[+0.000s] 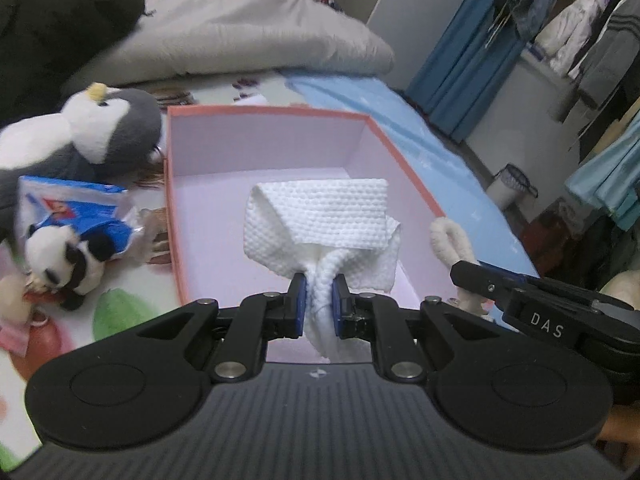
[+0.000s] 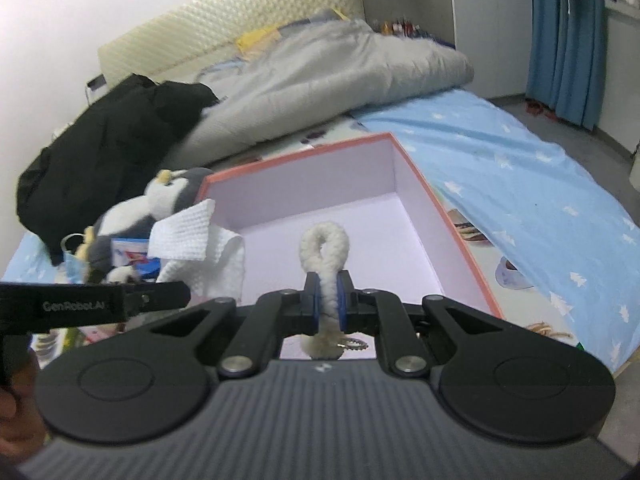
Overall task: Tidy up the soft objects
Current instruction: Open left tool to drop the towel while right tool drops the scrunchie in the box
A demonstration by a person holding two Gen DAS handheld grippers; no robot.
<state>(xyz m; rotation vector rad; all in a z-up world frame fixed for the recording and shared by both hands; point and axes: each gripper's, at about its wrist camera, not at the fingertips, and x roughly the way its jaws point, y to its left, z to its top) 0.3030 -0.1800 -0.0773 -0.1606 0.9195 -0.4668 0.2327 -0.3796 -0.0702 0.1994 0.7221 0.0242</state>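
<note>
The left gripper [image 1: 319, 298] has its fingers clenched on a bunched white cloth [image 1: 320, 224], whose free end drapes forward over the open pink box [image 1: 404, 164]; held by the gathered middle, it should drop in compactly. Just beside it, the right gripper [image 2: 326, 296] is clamped on a cream fleece loop [image 2: 325, 248], its ring poking up over the same box, probably for a paired drop. Farther left on the bed, a small panda plush [image 1: 64, 264] and a penguin plush [image 1: 108, 128] lie outside the box, seemingly next to be stored
</note>
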